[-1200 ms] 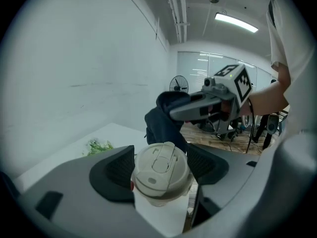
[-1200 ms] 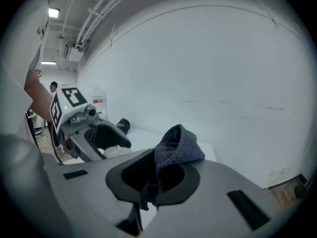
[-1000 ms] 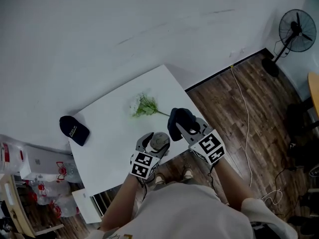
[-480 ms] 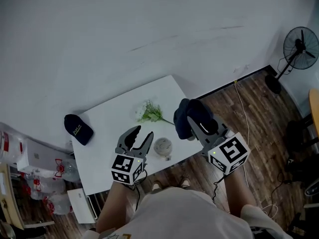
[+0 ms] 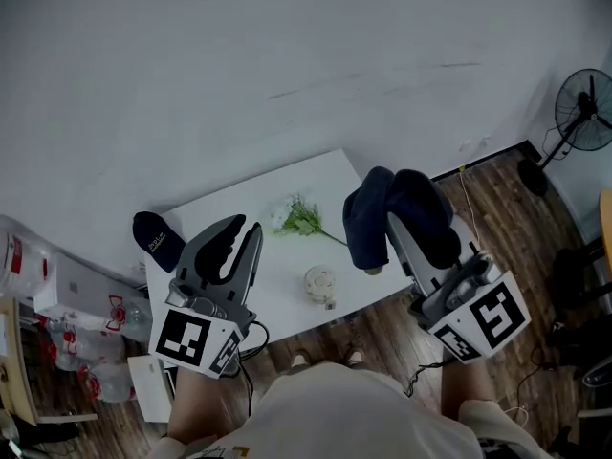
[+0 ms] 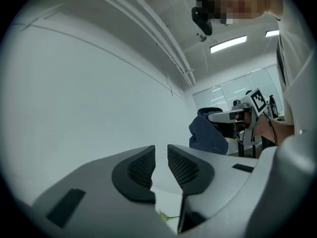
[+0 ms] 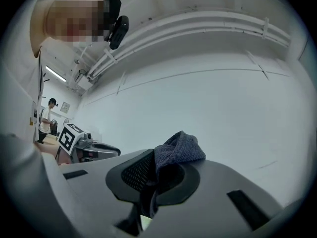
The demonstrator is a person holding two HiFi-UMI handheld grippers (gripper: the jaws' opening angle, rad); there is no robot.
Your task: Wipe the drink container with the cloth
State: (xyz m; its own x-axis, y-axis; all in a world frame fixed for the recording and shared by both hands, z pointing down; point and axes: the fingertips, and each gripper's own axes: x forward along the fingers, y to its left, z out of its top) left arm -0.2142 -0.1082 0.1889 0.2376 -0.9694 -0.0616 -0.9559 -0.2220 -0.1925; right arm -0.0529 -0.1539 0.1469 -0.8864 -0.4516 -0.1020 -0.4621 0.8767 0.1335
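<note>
Left gripper [image 5: 247, 229] has released the drink container [image 5: 318, 282], narrow jaws closing empty; right gripper [image 7: 151, 172] clamps the cloth [image 5: 378, 213] above it; wiping likely over.

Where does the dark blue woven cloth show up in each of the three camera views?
Head view: dark blue cloth right of centre, hanging above the white table.
Left gripper view: right of centre, beyond the jaws.
Right gripper view: centre, pinched in the right gripper's jaws.
Shared landmark: the plain white wall.

Dim, flat greyish light; ceiling strip lights [image 6: 228, 43] glow; gripper views bulge fisheye with black corners.
</note>
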